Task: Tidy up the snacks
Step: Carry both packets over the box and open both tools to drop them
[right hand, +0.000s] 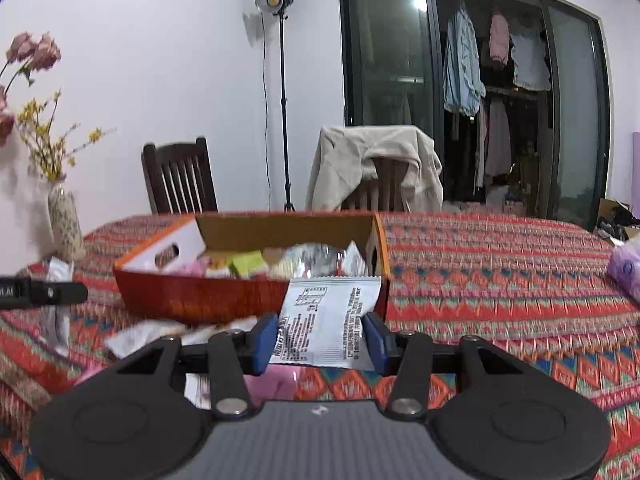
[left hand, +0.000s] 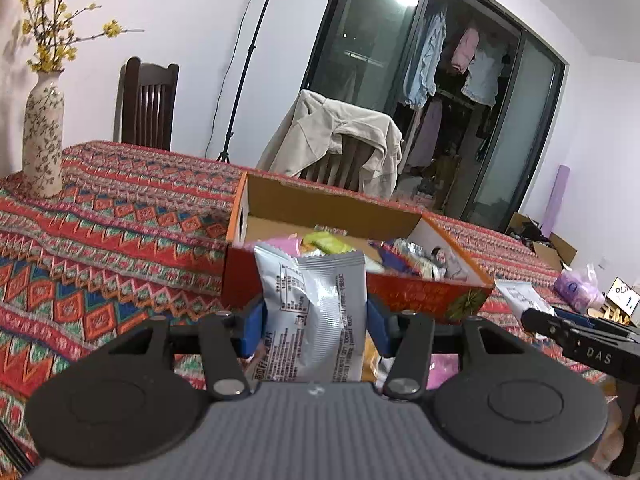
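Both claws partly closed: left gripper (left hand: 314, 330) and right gripper (right hand: 320, 338) each pinching a silver packet; slick foil could slip short of the box (right hand: 208, 300)

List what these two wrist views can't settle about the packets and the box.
- Snacks inside the box: right wrist view, blurred, and the near wall hides the lower ones.
- Print on the silver packet: left wrist view, too small to read.
- Loose wrappers on the tablecloth: right wrist view, blurred, partly behind the gripper body.
- Lower end of the white packet: right wrist view, hidden by the gripper body.
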`<state>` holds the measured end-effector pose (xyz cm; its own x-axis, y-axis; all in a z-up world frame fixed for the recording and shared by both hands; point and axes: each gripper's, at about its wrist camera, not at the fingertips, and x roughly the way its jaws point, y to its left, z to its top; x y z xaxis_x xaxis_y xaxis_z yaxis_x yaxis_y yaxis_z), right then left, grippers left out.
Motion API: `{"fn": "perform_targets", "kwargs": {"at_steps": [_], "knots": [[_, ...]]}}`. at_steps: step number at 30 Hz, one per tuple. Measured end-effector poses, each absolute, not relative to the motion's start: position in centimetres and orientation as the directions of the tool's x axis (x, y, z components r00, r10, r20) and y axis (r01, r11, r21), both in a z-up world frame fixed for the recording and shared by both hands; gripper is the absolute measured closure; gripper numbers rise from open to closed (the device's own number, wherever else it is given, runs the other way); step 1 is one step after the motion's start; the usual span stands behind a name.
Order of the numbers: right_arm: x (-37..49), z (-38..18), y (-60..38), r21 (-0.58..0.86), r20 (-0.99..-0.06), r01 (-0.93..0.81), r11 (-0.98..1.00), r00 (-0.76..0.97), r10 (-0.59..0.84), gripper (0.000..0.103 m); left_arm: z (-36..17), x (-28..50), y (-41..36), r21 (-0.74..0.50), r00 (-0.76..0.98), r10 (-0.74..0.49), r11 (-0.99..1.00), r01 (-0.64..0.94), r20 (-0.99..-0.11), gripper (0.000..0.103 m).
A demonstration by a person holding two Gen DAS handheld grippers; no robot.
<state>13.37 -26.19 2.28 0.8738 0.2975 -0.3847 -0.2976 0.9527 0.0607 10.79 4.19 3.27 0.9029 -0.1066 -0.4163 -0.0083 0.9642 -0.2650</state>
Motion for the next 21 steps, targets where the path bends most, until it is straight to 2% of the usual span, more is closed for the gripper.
{"fn": "perform_targets", "kwargs": {"at_steps": [8,21], "knots": [[16.8,5.4,-25.4,0.080,-0.321,-0.311,0.947,0.892,0.320,0.057,5.9,13.9,3.8,-0.239,0.913,-0.109,0.971,0.012,-0.394,0.050],[24.1,7.4,-23.1,0.106,-0.322,-0.289,0.951,0.895,0.308,0.057,8.7,21.4,2.1,-0.219,0.926,-0.070,0.976,-0.014,-0.371,0.050]]}}
